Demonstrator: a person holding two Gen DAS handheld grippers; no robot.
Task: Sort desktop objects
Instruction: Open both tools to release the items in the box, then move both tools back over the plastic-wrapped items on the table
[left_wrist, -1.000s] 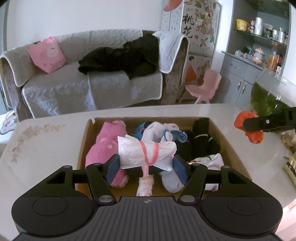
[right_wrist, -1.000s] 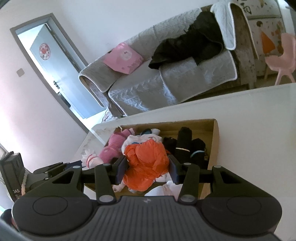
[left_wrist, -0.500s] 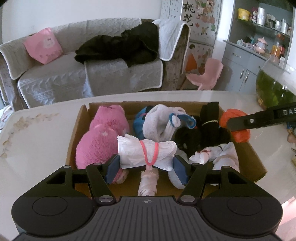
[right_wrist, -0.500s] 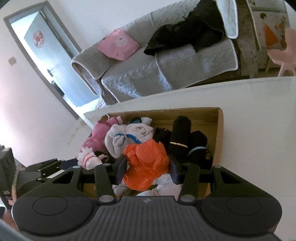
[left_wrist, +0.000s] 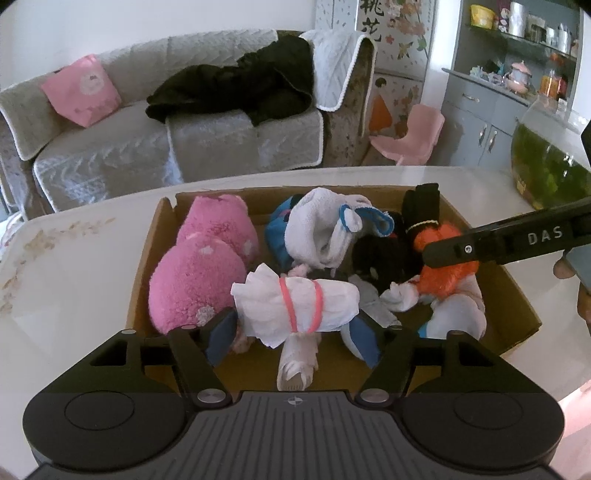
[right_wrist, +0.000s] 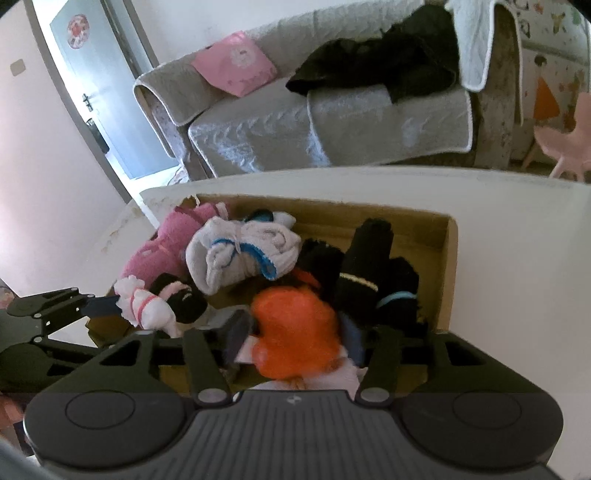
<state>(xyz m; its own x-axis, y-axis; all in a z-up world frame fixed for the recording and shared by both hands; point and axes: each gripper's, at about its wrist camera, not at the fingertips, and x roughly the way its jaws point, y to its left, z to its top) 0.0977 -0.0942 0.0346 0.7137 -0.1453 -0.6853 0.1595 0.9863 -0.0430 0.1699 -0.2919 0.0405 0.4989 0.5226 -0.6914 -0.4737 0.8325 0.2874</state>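
Two tools hold rolled bundles over the cardboard box (left_wrist: 517, 295) on the bench (left_wrist: 74, 266).

We hold the left tool (left_wrist: 295, 332) clamped on a white bundle (left_wrist: 295, 310) tied with pink bands, at the box's near edge beside the pink plush (left_wrist: 199, 273). We hold the right tool (right_wrist: 291, 339) clamped on an orange bundle (right_wrist: 295, 328), low over the box's near right part, where it seems to touch the white items beneath, though blur keeps us from being sure. Inside the box we also see a white and blue bundle (left_wrist: 325, 229) in the middle and black rolls (right_wrist: 373, 269) along the right side. A sofa (left_wrist: 147, 140) stands behind the bench.
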